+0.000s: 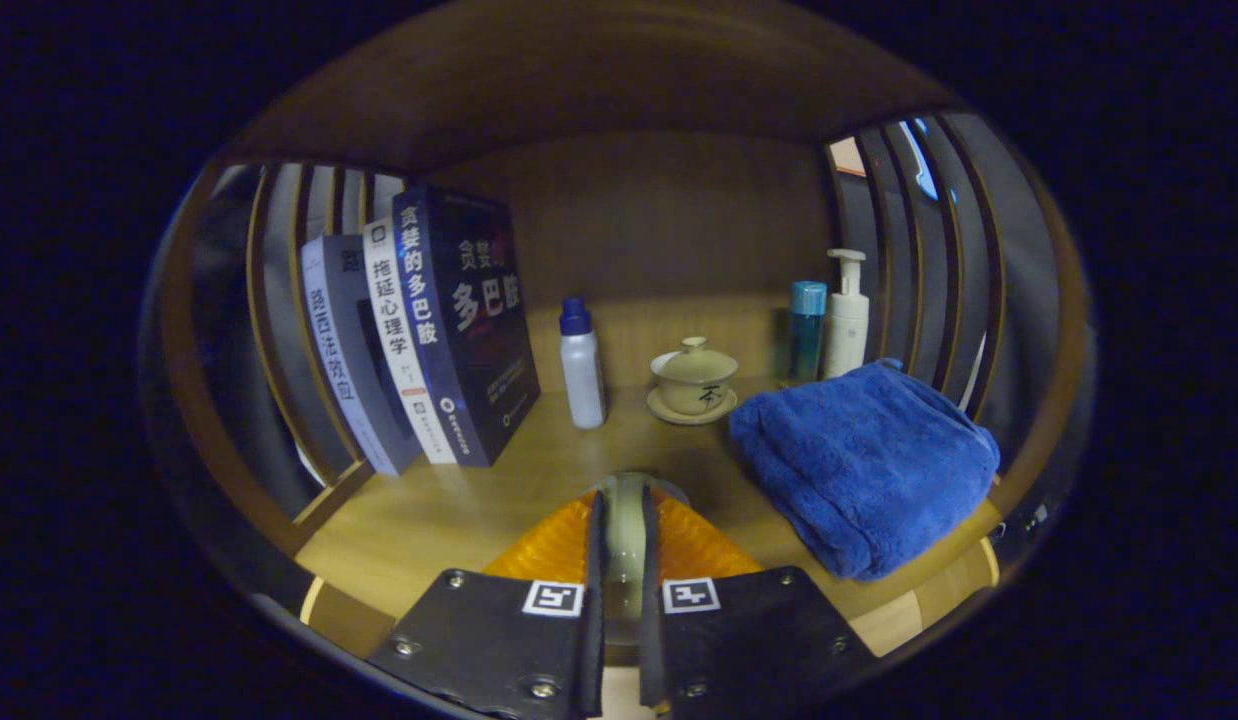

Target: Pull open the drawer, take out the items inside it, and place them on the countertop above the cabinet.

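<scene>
Gripper view has the gripper [621,560] pinching a pale glassy item [627,530] between nearly closed fingers over the countertop [429,520] near its front edge, and releasing carelessly could roll it off or knock the blue towel [864,465].

Blue towel [864,465]; cream lidded cup [693,377]; dark books [419,335].

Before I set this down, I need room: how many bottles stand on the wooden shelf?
3. A white bottle with a blue cap stands beside the leaning books. A teal bottle and a white pump bottle stand together behind the folded blue towel, which may hide more.
</scene>
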Tool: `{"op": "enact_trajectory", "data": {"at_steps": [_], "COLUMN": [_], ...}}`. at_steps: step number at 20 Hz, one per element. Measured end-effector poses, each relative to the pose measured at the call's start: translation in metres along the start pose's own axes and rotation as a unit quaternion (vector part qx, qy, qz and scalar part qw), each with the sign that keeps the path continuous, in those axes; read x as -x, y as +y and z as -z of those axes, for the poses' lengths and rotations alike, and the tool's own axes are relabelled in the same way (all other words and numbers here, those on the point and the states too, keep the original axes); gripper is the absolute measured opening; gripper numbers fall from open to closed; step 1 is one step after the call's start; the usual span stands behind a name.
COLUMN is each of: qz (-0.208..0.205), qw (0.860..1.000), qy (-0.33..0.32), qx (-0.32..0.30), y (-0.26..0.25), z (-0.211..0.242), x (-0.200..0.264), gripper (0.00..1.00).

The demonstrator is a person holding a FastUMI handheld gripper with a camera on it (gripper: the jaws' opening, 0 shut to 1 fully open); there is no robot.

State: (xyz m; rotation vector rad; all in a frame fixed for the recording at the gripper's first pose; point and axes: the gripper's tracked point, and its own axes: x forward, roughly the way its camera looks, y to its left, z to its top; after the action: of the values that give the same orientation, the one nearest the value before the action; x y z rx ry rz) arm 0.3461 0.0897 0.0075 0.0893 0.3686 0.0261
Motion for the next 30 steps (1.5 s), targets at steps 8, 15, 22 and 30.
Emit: {"op": "enact_trajectory", "data": {"at_steps": [8,15,22,30], "qz": [0.021,0.050,0.056,0.003], "qw": [0.999,0.998,0.996,0.998], "qy": [-0.007,-0.030,-0.056,-0.049], "qx": [-0.034,0.006,0.037,0.037], "y": [-0.011,-0.026,-0.037,-0.019], "z": [-0.007,-0.008,0.007,0.060], "x": [-0.013,0.048,0.157,0.265], "gripper": [0.15,1.00,1.00,1.00]}}
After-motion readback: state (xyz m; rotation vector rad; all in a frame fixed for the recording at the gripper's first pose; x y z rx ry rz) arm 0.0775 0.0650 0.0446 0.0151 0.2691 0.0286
